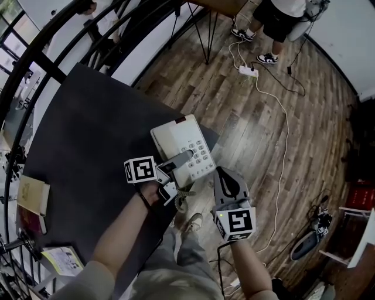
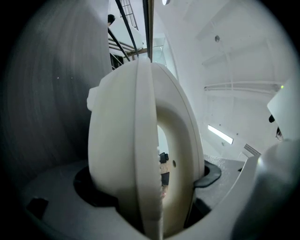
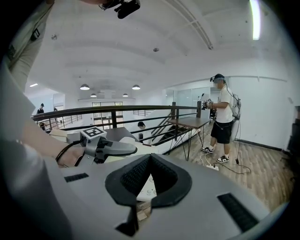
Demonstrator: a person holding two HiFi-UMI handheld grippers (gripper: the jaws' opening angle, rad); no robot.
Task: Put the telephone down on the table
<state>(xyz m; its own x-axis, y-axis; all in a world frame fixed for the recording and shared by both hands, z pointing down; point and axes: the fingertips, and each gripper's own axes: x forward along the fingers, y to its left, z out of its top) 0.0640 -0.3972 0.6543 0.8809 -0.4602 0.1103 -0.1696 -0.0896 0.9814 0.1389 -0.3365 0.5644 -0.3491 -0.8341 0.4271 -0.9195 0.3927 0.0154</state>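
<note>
The white telephone point(image 1: 186, 146) lies on the near right corner of the dark table point(image 1: 88, 146), keypad up. My left gripper point(image 1: 176, 170) reaches over its near edge and is shut on a cream part of the telephone point(image 2: 140, 154), apparently the handset, which fills the left gripper view. A coiled cord point(image 1: 183, 203) hangs by the table's edge. My right gripper point(image 1: 221, 174) hovers just right of the telephone, past the table's edge, shut with nothing in it. In the right gripper view its pads point(image 3: 136, 176) meet, and the keypad point(image 3: 149, 185) shows beyond them.
Books point(image 1: 32, 198) and a pamphlet point(image 1: 61, 261) lie at the table's left edge. A black railing point(image 1: 35, 53) curves behind the table. On the wooden floor are a power strip point(image 1: 248, 71) with a long white cable, and another person point(image 1: 275, 17) stands by a thin-legged table.
</note>
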